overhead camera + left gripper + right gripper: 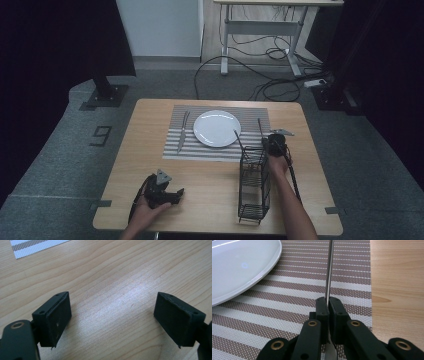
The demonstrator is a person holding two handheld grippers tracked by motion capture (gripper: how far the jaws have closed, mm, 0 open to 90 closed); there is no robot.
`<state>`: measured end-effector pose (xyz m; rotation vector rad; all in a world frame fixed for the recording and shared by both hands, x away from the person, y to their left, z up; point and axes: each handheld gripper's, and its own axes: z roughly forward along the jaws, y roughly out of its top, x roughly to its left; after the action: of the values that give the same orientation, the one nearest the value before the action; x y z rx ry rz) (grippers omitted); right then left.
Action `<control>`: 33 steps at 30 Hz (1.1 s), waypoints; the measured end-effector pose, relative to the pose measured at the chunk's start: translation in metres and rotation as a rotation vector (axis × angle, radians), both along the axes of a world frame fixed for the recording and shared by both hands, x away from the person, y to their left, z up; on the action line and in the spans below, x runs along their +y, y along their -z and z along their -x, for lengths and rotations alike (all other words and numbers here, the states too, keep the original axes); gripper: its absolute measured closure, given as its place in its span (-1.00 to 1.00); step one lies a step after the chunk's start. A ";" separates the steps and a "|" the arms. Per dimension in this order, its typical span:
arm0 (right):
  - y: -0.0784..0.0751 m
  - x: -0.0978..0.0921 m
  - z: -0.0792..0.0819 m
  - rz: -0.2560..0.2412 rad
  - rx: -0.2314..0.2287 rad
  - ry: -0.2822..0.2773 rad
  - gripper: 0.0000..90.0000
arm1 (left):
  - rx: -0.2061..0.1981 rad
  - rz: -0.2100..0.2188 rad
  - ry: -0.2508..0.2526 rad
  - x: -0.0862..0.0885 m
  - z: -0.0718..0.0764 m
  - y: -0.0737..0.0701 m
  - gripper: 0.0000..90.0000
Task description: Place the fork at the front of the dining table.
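Note:
A white plate (217, 128) sits on a striped placemat (175, 150) at the far middle of the wooden table (210, 195). My right gripper (266, 141) hovers low over the mat just right of the plate, shut on a slim metal utensil (260, 126) whose handle points away from me. In the right gripper view the jaws (328, 301) pinch that utensil (328, 272), with the plate (239, 267) at the left. My left gripper (176, 196) rests near the front left edge, open, with bare wood between its pads (58, 320).
A black wire cutlery rack (254, 182) stands upright right beside my right forearm, with another utensil (240, 140) leaning at its top. Cutlery (182, 131) lies on the mat left of the plate. Beyond the table are cables and a desk frame.

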<state>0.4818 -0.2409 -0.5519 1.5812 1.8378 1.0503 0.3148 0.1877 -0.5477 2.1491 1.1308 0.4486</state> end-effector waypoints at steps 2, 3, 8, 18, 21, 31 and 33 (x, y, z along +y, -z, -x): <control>0.000 0.000 0.000 -0.004 0.003 0.001 0.91 | 0.000 0.000 0.000 0.000 0.000 0.000 -0.68; 0.000 -0.001 0.000 -0.005 0.003 0.000 0.90 | 0.000 0.000 0.000 0.000 0.000 0.000 -0.68; 0.000 -0.001 -0.001 -0.003 0.004 0.000 0.90 | 0.000 0.000 0.000 0.000 0.000 0.000 -0.68; 0.001 -0.001 -0.002 0.006 0.026 -0.002 0.90 | 0.001 0.000 0.000 0.000 0.000 0.000 -0.68; 0.001 -0.002 -0.002 0.008 0.030 -0.004 0.90 | 0.001 0.000 -0.001 0.000 0.000 0.000 -0.68; -0.005 -0.010 0.003 -0.013 -0.006 -0.040 0.52 | 0.000 0.000 -0.001 0.000 0.000 0.000 -0.68; -0.009 -0.013 0.007 -0.026 -0.027 -0.043 0.49 | 0.000 0.000 -0.001 0.000 0.000 0.000 -0.68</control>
<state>0.4753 -0.2542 -0.5434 1.5410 1.8549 1.1131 0.3147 0.1876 -0.5477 2.1487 1.1318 0.4490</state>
